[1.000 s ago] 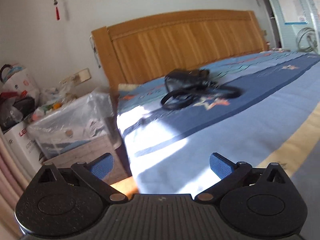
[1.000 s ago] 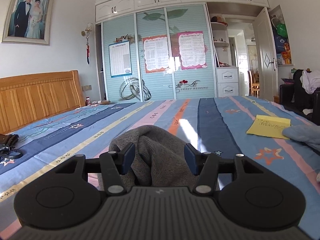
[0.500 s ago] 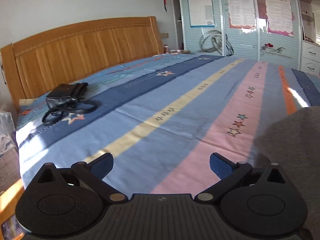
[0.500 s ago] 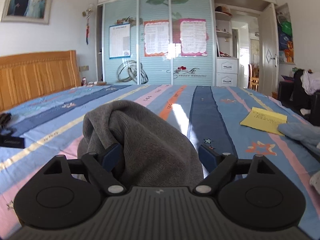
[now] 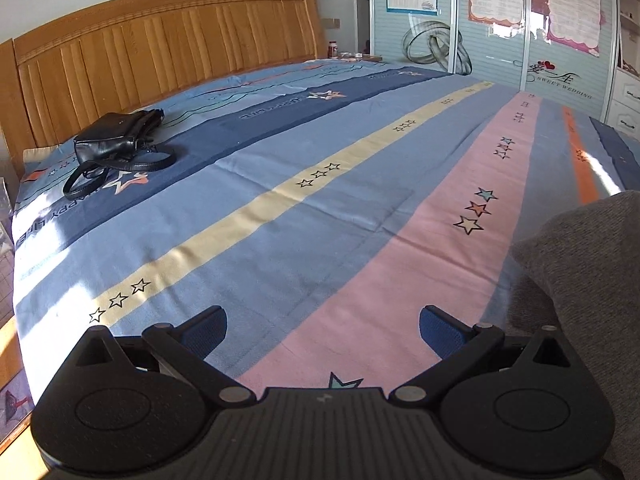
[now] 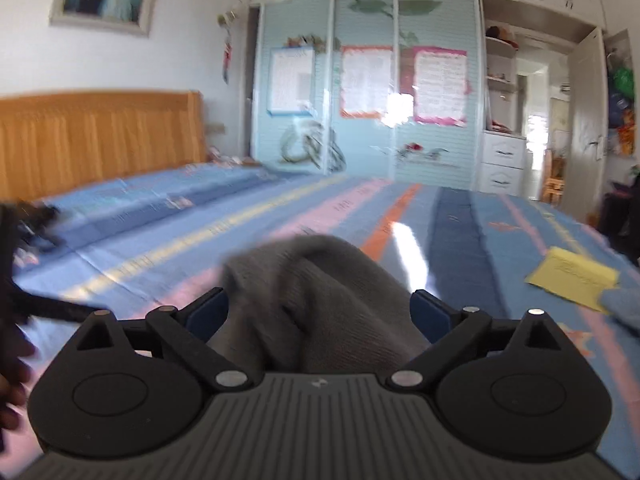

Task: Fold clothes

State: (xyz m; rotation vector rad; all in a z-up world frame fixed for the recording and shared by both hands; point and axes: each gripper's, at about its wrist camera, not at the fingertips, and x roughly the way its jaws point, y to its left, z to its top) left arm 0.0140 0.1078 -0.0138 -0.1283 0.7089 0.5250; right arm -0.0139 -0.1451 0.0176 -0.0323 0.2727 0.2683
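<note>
A grey knitted garment [image 6: 320, 300] lies bunched on the striped bedsheet [image 6: 460, 232], right in front of my right gripper [image 6: 320, 312]. Its jaws are opening and stand wide, and the grey cloth fills the gap between the blue pads [image 6: 430, 314] without being pinched. In the left wrist view the same garment [image 5: 592, 272] shows at the right edge. My left gripper [image 5: 322, 322] is open just to its left, over the pink stripe [image 5: 440, 264], with nothing between its fingers.
A black handbag [image 5: 120, 140] with a looped strap lies near the wooden headboard [image 5: 160, 52]. A yellow paper [image 6: 572, 280] and a pale blue cloth [image 6: 624, 304] lie at the right. Wardrobe doors [image 6: 360, 100] stand beyond the bed. Something dark and blurred [image 6: 16, 312] sits at the left edge.
My right jaws have widened from a close grip on the grey garment to wide apart. The left wrist view has swung right from the bedside and handbag to the bed's middle, bringing the garment into view.
</note>
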